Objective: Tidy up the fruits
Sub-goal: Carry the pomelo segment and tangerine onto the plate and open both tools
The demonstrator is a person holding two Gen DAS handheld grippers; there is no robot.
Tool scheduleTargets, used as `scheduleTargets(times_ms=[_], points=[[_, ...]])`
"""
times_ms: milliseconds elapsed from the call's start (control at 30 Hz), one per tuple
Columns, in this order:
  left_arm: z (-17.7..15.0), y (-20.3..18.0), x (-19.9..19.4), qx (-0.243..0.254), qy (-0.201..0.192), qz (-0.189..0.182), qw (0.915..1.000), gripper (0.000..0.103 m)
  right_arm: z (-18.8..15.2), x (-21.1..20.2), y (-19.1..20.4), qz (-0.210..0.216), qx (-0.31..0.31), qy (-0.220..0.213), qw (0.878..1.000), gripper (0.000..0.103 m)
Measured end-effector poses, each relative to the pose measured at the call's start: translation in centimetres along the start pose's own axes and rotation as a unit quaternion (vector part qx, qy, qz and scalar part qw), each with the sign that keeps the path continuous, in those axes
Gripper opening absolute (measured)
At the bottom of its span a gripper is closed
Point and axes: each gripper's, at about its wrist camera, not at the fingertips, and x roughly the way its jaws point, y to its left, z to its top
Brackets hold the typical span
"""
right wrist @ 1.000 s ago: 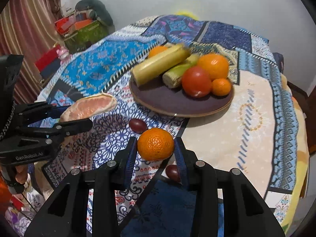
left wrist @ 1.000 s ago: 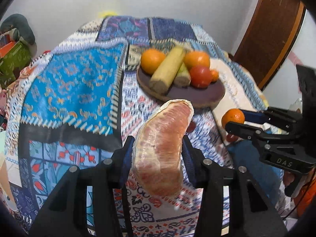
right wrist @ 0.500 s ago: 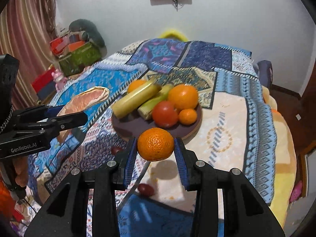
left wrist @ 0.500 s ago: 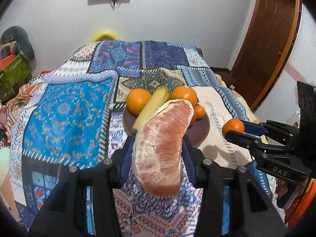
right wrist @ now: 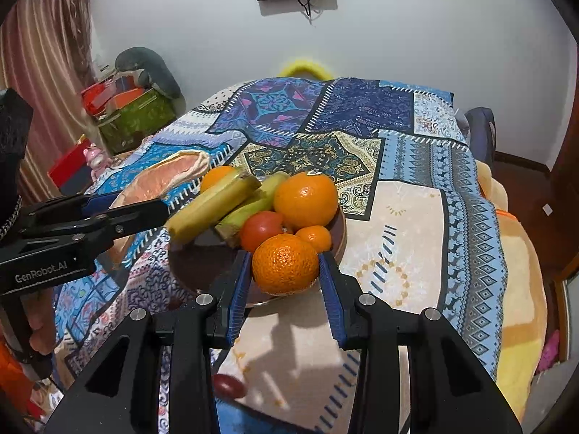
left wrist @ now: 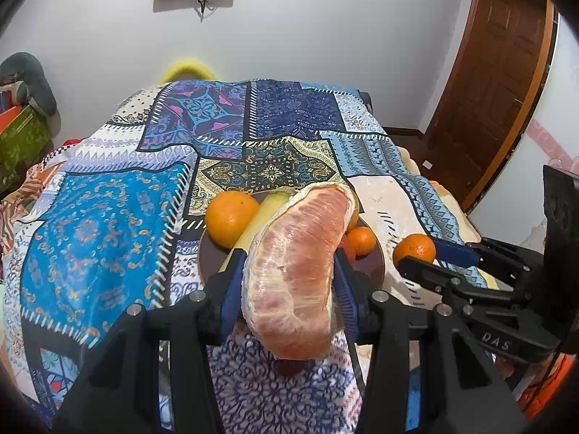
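1. so, partly done: the brown plate point(right wrist: 188, 271) on the patterned bedspread point(left wrist: 101, 224) already carries two oranges point(right wrist: 305, 199), a tomato point(right wrist: 261, 229), a small tangerine point(right wrist: 315, 237) and yellow-green stalks point(right wrist: 213, 208).
2. left gripper point(left wrist: 289, 289) is clamped on a peeled pomelo wedge point(left wrist: 296, 267), held in the air near the plate's near-left edge.
3. right gripper point(right wrist: 286, 282) is closed on a mandarin point(right wrist: 285, 264), hovering just over the plate's near rim.
4. left to do, by my judgement: set both down on the plate; a small dark red fruit point(right wrist: 228, 386) lies loose on the bed, near the right gripper.
5. against half a second ago, both grippers have come closer to the plate; the mandarin now overlaps the rim.
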Motion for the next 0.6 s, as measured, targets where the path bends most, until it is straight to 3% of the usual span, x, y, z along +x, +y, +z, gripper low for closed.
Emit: scheduleTargets(times_ms=[600], points=[[1.3, -0.8, 4.9, 0.009, 0.024, 0.0, 0.9997, 0.047, -0.3, 3.9, -0.8, 0.024, 0.001, 0.026, 0.999, 0.035]])
